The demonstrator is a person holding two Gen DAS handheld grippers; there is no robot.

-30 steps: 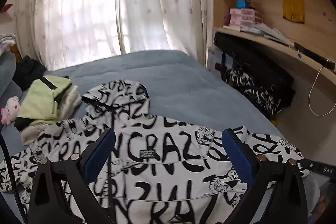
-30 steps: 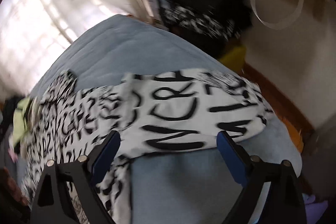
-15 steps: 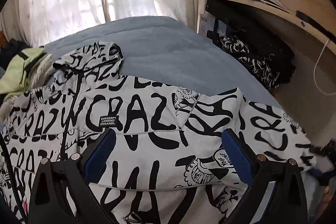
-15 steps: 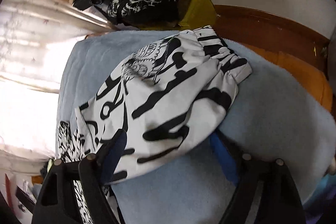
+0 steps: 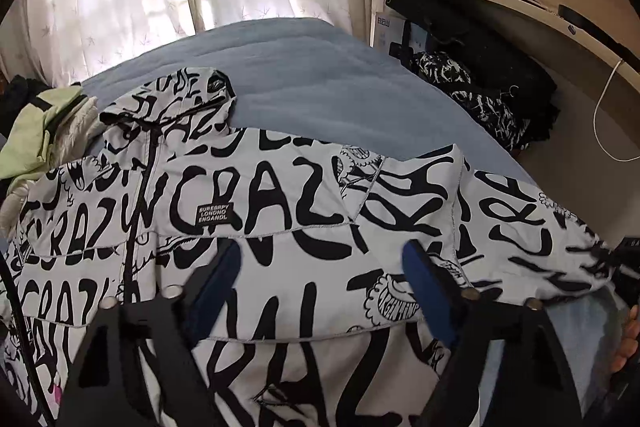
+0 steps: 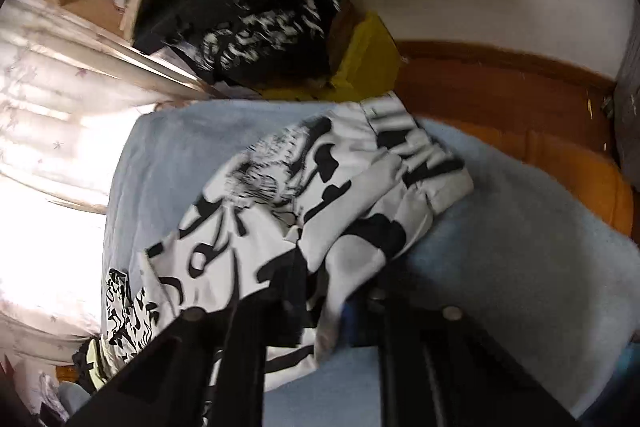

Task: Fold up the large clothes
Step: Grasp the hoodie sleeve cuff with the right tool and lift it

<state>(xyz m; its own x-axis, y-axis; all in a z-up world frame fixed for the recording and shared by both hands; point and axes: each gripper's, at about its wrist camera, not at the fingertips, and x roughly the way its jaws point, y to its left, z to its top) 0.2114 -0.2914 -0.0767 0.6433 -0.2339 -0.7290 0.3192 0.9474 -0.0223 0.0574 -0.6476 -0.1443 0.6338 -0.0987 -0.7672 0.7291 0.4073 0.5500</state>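
The black-and-white lettered jacket lies spread flat on the blue bedspread, its front zip left of the left gripper's jaws. Those jaws are closing over the jacket's chest, fabric between them but not yet pinched. The right gripper is clenched on the sleeve, whose cuff lies beyond its jaws. A pale green garment sits far left of the left jaws.
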